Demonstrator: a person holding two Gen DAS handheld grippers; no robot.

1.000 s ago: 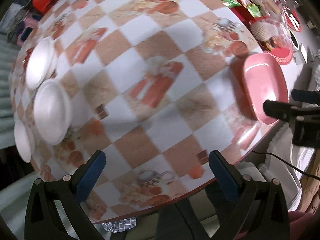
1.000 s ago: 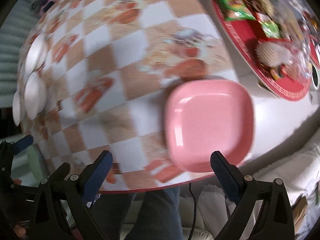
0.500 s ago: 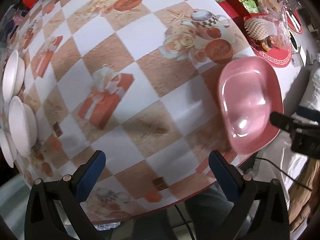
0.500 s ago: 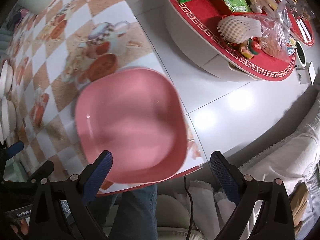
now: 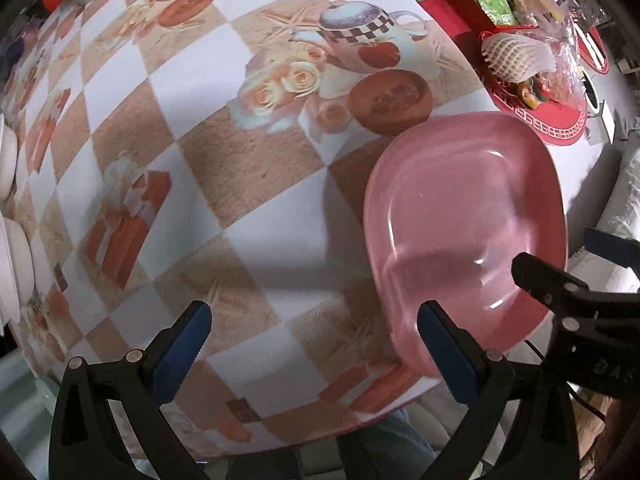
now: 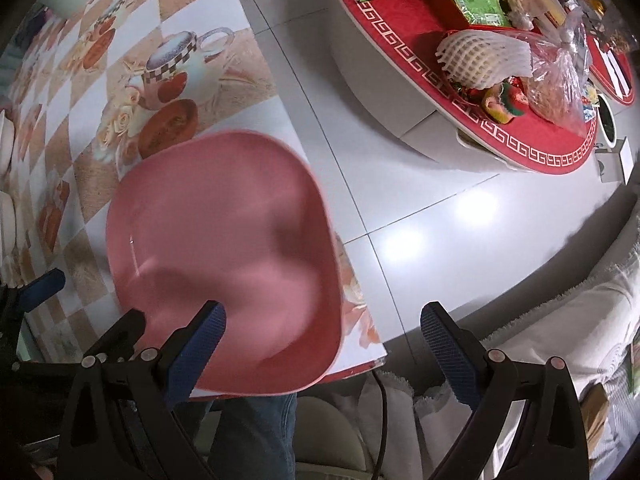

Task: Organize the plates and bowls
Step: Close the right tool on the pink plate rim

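Observation:
A pink square plate (image 5: pixel 464 224) lies on the checkered table at its near right corner; it also fills the left of the right wrist view (image 6: pixel 224 248). My left gripper (image 5: pixel 312 352) is open and empty, its right finger beside the plate's near left rim. My right gripper (image 6: pixel 320 344) is open and empty, its left finger over the plate's near edge. The right gripper shows at the right edge of the left wrist view (image 5: pixel 576 276). White bowls (image 5: pixel 16 248) sit at the table's far left edge.
The table (image 5: pixel 248 184) has a patterned cloth and ends just before my grippers. A low round table with a red mat (image 6: pixel 440 40) holds snack packets and bagged fruit. White tiled floor (image 6: pixel 440 208) lies between. A person's jeans (image 6: pixel 256 432) show below the table edge.
Both grippers have swung right and closed in on the pink plate, which now looks larger and nearer. The white bowls have slid to the left edge of view.

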